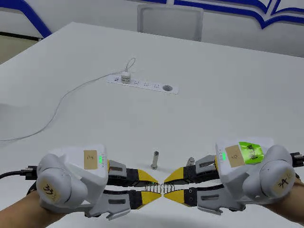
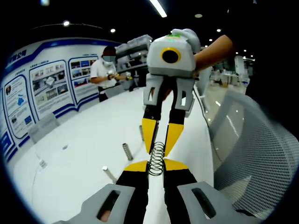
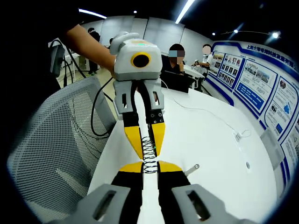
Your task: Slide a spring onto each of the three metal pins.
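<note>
A small steel spring (image 1: pixel 153 189) hangs level between my two grippers, just above the white table (image 1: pixel 199 114). My left gripper (image 1: pixel 159 188) is shut on one end of it and my right gripper (image 1: pixel 164 187) on the other, their yellow tips almost touching. In the left gripper view the spring (image 2: pixel 156 158) runs from my left gripper (image 2: pixel 155 165) up into the right one (image 2: pixel 160 140). The right gripper view has the spring (image 3: pixel 148 154) between my right gripper (image 3: pixel 150 166) and the left (image 3: pixel 148 142). A bare metal pin (image 1: pixel 155 160) stands just beyond the tips. A ribbed pin (image 1: pixel 191 161) sits to its right.
A white power strip (image 1: pixel 142 84) with a plugged-in adapter and a trailing cable lies mid-table. A grey chair back (image 1: pixel 170 20) stands at the far edge. A mesh chair (image 3: pixel 51 140) is beside the table. Other people stand in the background.
</note>
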Demonstrator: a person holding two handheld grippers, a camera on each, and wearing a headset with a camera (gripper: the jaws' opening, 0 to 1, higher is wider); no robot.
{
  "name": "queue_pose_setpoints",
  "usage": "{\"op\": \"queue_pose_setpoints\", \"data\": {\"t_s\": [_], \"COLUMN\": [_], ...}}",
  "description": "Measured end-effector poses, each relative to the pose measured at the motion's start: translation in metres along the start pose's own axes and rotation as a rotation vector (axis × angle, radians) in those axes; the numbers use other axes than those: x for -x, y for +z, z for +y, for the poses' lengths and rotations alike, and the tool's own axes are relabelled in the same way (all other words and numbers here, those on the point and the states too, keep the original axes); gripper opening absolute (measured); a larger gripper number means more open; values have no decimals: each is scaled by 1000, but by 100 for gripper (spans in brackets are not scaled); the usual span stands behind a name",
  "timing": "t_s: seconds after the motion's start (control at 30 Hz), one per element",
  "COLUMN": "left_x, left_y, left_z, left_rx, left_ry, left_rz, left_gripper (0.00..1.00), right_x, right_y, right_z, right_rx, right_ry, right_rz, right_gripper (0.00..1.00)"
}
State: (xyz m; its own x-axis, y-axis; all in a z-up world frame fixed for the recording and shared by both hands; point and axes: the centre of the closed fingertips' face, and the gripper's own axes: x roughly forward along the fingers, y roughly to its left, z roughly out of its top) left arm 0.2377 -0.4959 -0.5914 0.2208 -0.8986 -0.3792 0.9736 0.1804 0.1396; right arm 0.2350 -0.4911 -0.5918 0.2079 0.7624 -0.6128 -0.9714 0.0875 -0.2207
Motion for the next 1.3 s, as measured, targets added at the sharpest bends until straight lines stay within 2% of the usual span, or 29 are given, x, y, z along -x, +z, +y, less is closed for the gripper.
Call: {"op": "queue_pose_setpoints", "data": {"t_s": [0.27, 0.4, 0.5, 0.57, 0.77, 1.2, 1.3], "left_x": [2, 3, 3, 4, 4, 6, 7], "left_y": [0, 4, 6, 7, 4, 5, 4], "left_z": [0, 0, -1, 0, -2, -3, -2], "left_rx": [-8, 2, 4, -1, -20, -41, -43], "left_ry": [0, -4, -8, -6, -11, -9, -1], "left_rz": [2, -15, -22, -22, -2, 11, 13], "left_gripper": [10, 10, 10, 10, 10, 10, 9], "right_x": [5, 7, 6, 6, 8, 16, 17], "right_y": [-8, -9, -4, -4, -1, 17, 22], "right_z": [-7, -6, -3, -2, -1, 0, 0], "right_rx": [-55, -112, -184, -182, -192, -239, -261], "right_ry": [-25, -14, 13, 19, 30, 69, 74], "right_rz": [4, -17, -61, -61, -75, -141, -170], "right_gripper": [16, 16, 15, 11, 10, 11, 11]}}
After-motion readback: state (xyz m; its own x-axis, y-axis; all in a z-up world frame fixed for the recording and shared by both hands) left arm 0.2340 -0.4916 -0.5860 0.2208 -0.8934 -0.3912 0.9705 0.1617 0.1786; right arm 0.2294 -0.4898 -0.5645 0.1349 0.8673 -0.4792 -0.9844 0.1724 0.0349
